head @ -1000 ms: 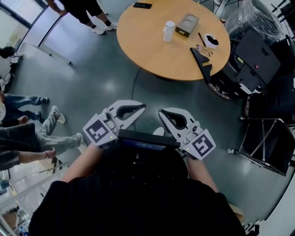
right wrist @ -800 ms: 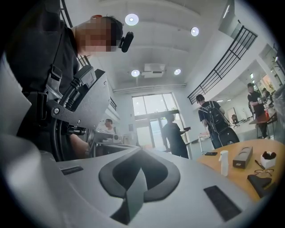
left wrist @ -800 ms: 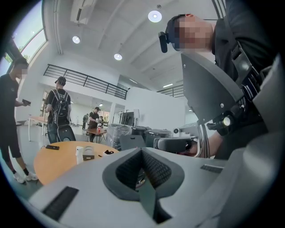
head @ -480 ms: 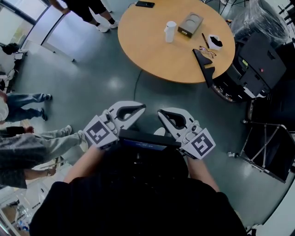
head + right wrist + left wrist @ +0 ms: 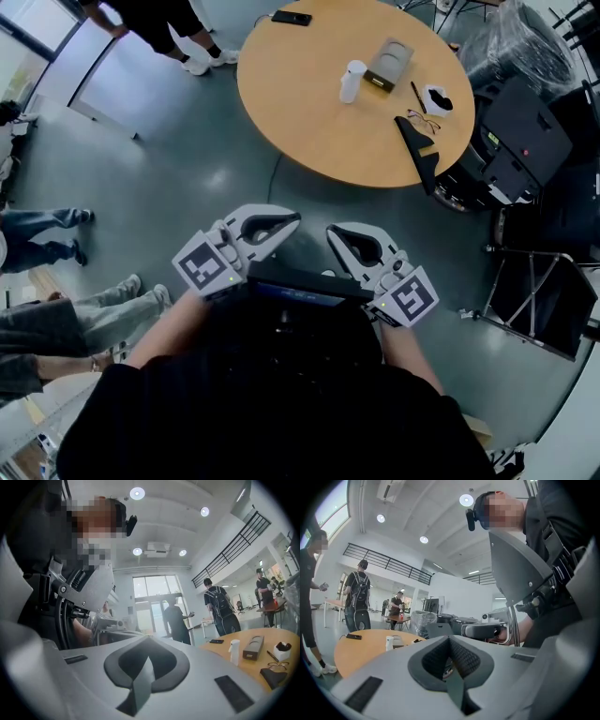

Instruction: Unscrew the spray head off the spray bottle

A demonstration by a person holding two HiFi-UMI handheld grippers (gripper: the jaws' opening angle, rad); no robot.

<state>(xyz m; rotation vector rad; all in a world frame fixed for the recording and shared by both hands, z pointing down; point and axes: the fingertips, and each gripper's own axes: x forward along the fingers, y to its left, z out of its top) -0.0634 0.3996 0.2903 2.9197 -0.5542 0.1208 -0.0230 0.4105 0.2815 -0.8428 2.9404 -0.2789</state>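
Head view: A round wooden table (image 5: 309, 103) sits at the top of the frame. The white bottle (image 5: 352, 81) stands upright on it, just beside a box (image 5: 388, 64). A phone (image 5: 292, 18) lies at the table's top edge. Glasses (image 5: 422, 119) lie near the right edge. Low in the middle, the left gripper (image 5: 281, 223) and the right gripper (image 5: 339, 236) sit side by side over the grey floor (image 5: 169, 178), well apart from the bottle. Each has a cube (image 5: 204, 267) with a black-and-white square pattern.

Left gripper view: The left gripper (image 5: 451, 641) is closed tight, with nothing in it. The table (image 5: 361, 651) is at the lower left, with the bottle (image 5: 389, 643) and phone (image 5: 354, 636) on it.

Right gripper view: The right gripper (image 5: 149, 639) is closed tight too, and holds nothing. The bottle (image 5: 234, 652) stands on the table (image 5: 234, 670) at the lower right, next to the box (image 5: 253, 648).
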